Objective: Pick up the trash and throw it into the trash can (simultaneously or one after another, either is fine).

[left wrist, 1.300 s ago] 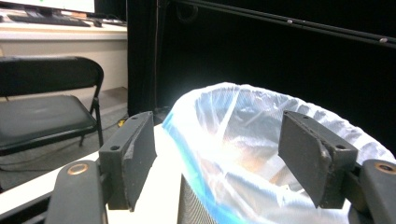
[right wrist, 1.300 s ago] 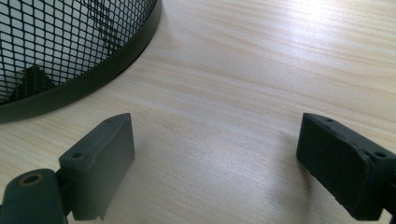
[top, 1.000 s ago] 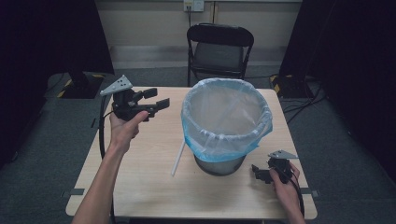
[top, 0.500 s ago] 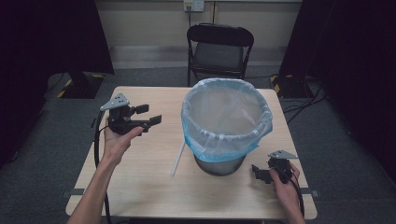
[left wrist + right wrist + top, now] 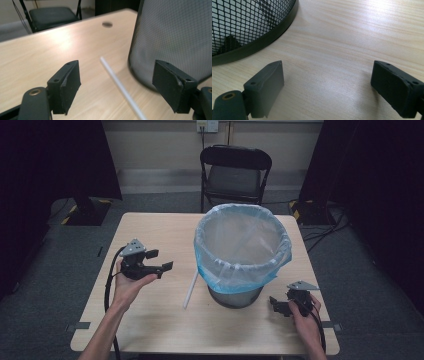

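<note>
Lying on the desk (image 5: pixel 150 235) beside the black mesh bin (image 5: pixel 235 295), the thin white plastic straw (image 5: pixel 190 288) points between the left gripper's (image 5: pixel 162 261) just-widening, empty jaws; right gripper (image 5: pixel 274 304) gapes too.

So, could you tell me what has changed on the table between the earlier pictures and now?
The left gripper has come down and back toward the near edge, left of the white straw. Its jaws have just been opening, with nothing gripped; in the left gripper view the straw lies on the table beyond them. The right gripper, the lined bin and the straw stayed as they were.
</note>
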`<state>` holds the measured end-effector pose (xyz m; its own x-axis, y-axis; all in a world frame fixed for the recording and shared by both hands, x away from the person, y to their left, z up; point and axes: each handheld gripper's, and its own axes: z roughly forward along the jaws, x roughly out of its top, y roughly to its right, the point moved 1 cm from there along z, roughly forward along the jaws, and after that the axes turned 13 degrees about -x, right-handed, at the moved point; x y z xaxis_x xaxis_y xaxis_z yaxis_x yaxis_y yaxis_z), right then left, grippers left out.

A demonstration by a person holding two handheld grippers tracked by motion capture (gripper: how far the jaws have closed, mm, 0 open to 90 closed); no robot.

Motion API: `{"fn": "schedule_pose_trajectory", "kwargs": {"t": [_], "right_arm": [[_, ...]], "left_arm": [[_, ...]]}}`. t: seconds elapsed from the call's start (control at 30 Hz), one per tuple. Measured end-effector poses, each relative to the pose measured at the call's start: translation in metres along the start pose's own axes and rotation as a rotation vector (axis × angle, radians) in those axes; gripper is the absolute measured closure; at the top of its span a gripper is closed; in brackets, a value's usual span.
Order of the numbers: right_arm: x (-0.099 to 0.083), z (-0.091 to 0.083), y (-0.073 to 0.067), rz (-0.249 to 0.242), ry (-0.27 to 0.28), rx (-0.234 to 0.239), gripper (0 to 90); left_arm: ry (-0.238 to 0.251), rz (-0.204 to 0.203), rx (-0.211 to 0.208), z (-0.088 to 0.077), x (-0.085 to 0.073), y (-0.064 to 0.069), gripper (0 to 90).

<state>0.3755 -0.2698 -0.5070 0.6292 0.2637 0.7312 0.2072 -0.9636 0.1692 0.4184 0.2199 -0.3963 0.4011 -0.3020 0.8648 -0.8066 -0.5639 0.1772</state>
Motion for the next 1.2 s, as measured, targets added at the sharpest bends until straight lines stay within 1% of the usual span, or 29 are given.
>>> {"fn": "schedule_pose_trajectory", "kwargs": {"t": [0.03, 0.1, 0.13, 0.17, 0.2, 0.23, 0.27, 0.3, 0.33, 0.4, 0.43, 0.47, 0.5, 0.57, 0.6, 0.67, 0.73, 0.77, 0.8, 0.83, 0.87, 0.9, 0.97, 1.0, 1.03, 1.07, 1.1, 1.13, 1.2], "right_arm": [[0.0, 0.0, 0.0, 0.0, 0.0, 0.0, 10.4], [0.0, 0.0, 0.0, 0.0, 0.0, 0.0, 10.4], [0.0, 0.0, 0.0, 0.0, 0.0, 0.0, 10.4], [0.0, 0.0, 0.0, 0.001, 0.0, 0.0, 10.4], [0.0, 0.0, 0.0, 0.001, 0.0, 0.0, 10.4], [0.0, 0.0, 0.0, 0.001, 0.0, 0.0, 10.4], [0.0, 0.0, 0.0, 0.0, 0.0, 0.0, 10.4], [0.0, 0.0, 0.0, 0.0, 0.0, 0.0, 10.4], [0.0, 0.0, 0.0, 0.0, 0.0, 0.0, 10.4], [0.0, 0.0, 0.0, 0.0, 0.0, 0.0, 10.4], [0.0, 0.0, 0.0, 0.0, 0.0, 0.0, 10.4], [0.0, 0.0, 0.0, 0.0, 0.0, 0.0, 10.4], [0.0, 0.0, 0.0, 0.0, 0.0, 0.0, 10.4], [0.0, 0.0, 0.0, 0.0, 0.0, 0.0, 10.4], [0.0, 0.0, 0.0, 0.0, 0.0, 0.0, 10.4], [0.0, 0.0, 0.0, 0.0, 0.0, 0.0, 10.4], [0.0, 0.0, 0.0, 0.0, 0.0, 0.0, 10.4], [0.0, 0.0, 0.0, 0.0, 0.0, 0.0, 10.4], [0.0, 0.0, 0.0, 0.0, 0.0, 0.0, 10.4], [0.0, 0.0, 0.0, 0.0, 0.0, 0.0, 10.4], [0.0, 0.0, 0.0, 0.0, 0.0, 0.0, 10.4], [0.0, 0.0, 0.0, 0.0, 0.0, 0.0, 10.4], [0.0, 0.0, 0.0, 0.0, 0.0, 0.0, 10.4], [0.0, 0.0, 0.0, 0.0, 0.0, 0.0, 10.4], [0.0, 0.0, 0.0, 0.0, 0.0, 0.0, 10.4], [0.0, 0.0, 0.0, 0.0, 0.0, 0.0, 10.4], [0.0, 0.0, 0.0, 0.0, 0.0, 0.0, 10.4], [0.0, 0.0, 0.0, 0.0, 0.0, 0.0, 10.4], [0.0, 0.0, 0.0, 0.0, 0.0, 0.0, 10.4]], "left_arm": [[-0.025, -0.002, -0.002, 0.003, -0.002, 0.0, 20.5], [-0.014, -0.011, -0.001, 0.006, -0.005, 0.002, 22.1], [-0.016, -0.013, -0.002, 0.01, -0.01, 0.003, 23.7], [-0.037, -0.02, -0.013, 0.014, -0.015, 0.004, 23.2], [-0.037, -0.02, -0.013, 0.014, -0.015, 0.004, 23.2], [-0.052, -0.032, -0.027, 0.022, -0.023, 0.006, 23.2], [-0.062, -0.04, -0.037, 0.025, -0.028, 0.006, 23.2], [-0.062, -0.04, -0.037, 0.025, -0.028, 0.006, 23.2], [-0.084, -0.063, -0.046, 0.033, -0.038, 0.007, 23.2], [-0.122, -0.079, -0.054, 0.04, -0.045, 0.009, 23.8], [-0.122, -0.079, -0.054, 0.04, -0.045, 0.009, 24.0], [-0.141, -0.077, -0.058, 0.046, -0.05, 0.011, 24.9], [-0.141, -0.077, -0.058, 0.046, -0.05, 0.011, 25.6], [-0.157, -0.079, -0.067, 0.051, -0.053, 0.012, 27.1], [-0.176, -0.077, -0.076, 0.058, -0.055, 0.014, 27.7], [-0.2, -0.073, -0.095, 0.063, -0.057, 0.016, 28.8], [-0.211, -0.073, -0.116, 0.07, -0.058, 0.02, 30.3], [-0.211, -0.073, -0.116, 0.07, -0.058, 0.02, 30.9], [-0.231, -0.065, -0.121, 0.077, -0.059, 0.023, 32.2], [-0.235, -0.046, -0.104, 0.081, -0.06, 0.024, 33.3], [-0.256, -0.021, -0.098, 0.083, -0.061, 0.023, 34.9], [-0.264, -0.032, -0.107, 0.087, -0.063, 0.024, 36.7], [-0.263, -0.025, -0.101, 0.089, -0.064, 0.023, 39.2], [-0.276, -0.021, -0.087, 0.09, -0.065, 0.022, 41.2], [-0.276, -0.021, -0.087, 0.09, -0.065, 0.022, 41.4], [-0.286, -0.025, -0.077, 0.091, -0.067, 0.02, 41.4], [-0.303, -0.017, -0.062, 0.091, -0.069, 0.019, 41.2], [-0.292, -0.019, -0.065, 0.091, -0.07, 0.019, 40.9], [-0.299, -0.013, -0.058, 0.091, -0.069, 0.018, 41.0]]}}
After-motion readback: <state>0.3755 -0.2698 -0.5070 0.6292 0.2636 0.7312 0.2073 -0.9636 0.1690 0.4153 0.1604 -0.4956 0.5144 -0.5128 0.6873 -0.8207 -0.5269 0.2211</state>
